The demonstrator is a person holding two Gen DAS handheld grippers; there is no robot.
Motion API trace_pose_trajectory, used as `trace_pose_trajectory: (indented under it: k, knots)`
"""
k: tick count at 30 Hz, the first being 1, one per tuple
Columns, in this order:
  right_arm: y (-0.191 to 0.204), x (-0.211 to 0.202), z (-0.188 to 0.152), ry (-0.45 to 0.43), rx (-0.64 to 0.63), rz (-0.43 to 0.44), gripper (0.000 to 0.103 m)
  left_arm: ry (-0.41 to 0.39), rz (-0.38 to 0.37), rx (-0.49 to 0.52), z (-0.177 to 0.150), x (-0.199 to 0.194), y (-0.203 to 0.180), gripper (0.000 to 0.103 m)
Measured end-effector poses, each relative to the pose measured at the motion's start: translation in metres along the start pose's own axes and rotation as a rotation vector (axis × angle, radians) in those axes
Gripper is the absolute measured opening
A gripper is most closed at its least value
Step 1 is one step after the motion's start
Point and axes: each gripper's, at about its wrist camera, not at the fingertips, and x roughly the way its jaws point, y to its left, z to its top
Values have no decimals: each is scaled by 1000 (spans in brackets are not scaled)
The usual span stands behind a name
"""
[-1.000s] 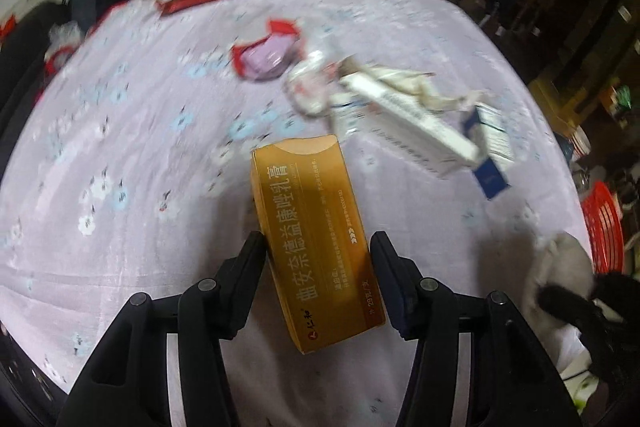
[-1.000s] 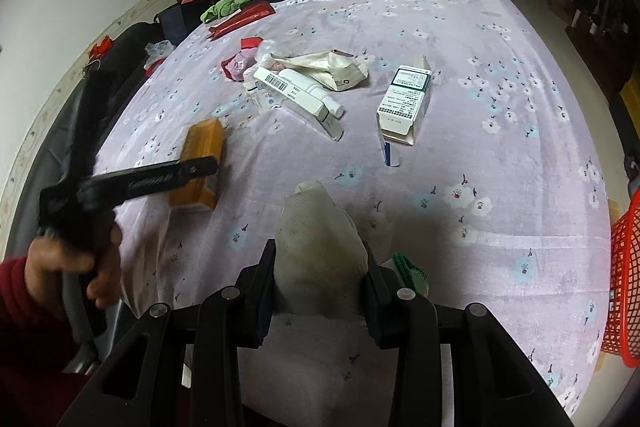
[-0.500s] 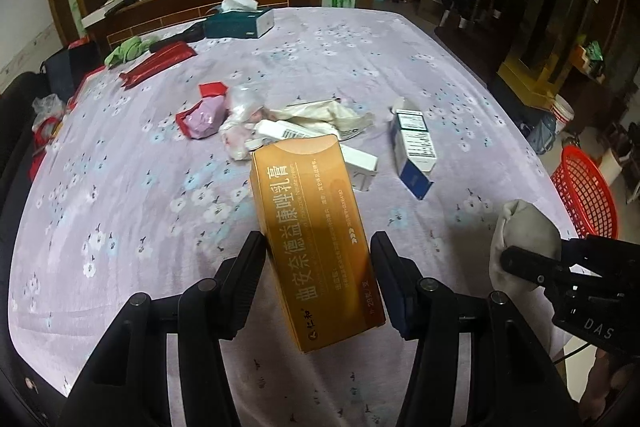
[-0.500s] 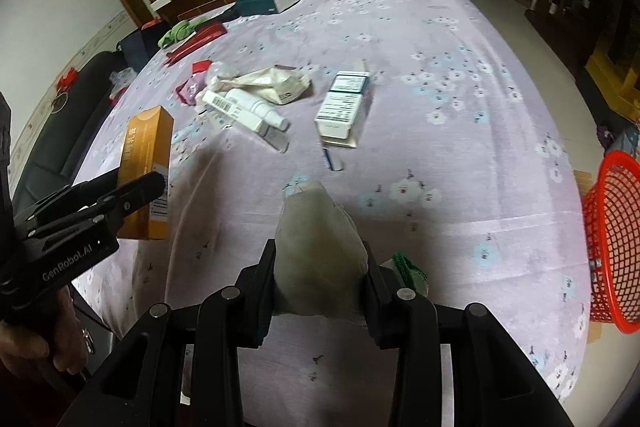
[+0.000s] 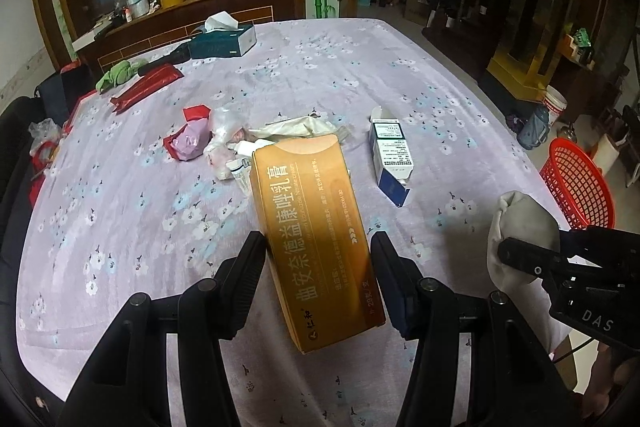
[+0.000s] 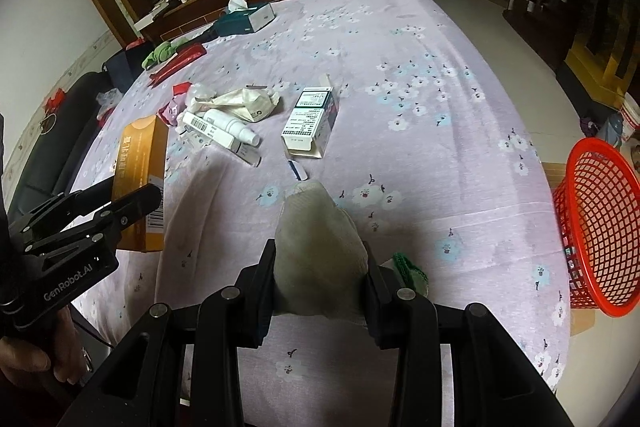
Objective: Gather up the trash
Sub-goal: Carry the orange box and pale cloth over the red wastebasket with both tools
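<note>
**Kid:** What have you got in your jaws?

**Me:** My left gripper [image 5: 318, 263] is pinched on a gold box [image 5: 316, 239]. My right gripper [image 6: 320, 267] is squeezed on a soft grey rag ball [image 6: 320, 251]. Both are up off the table [image 6: 420, 107].

**Kid:** Is the box heavy?

**Me:** I think it is light, just thin card, likely with little inside. It is stiff but easy to crush, so I hold its two long sides near the bottom end and do not squeeze hard. It sits a bit crooked in my jaws, so it could slip.

**Kid:** And the rag ball?

**Me:** It looks squishy and light. It will not break. I hold it round its fat middle, so it stays put.

**Kid:** Where does the trash go?

**Me:** I guess in the red basket [image 6: 596, 223], down past the table's right edge.

**Kid:** What is left on the table?

**Me:** A blue and white box [image 6: 312, 119] with an open flap, a white bottle [image 6: 234, 127], a crumpled bag [image 6: 244, 103] and a pink wrapper [image 5: 190, 141], all near the middle. The bag and wrapper are floppy, so I would pinch a fold
</note>
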Motion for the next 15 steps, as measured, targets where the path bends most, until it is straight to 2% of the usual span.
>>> trace_pose_trajectory:
  k: [15]
  knots:
    - [0,-7,0,-18,2,-14,40,-7,-11,19,1,0,-10,53]
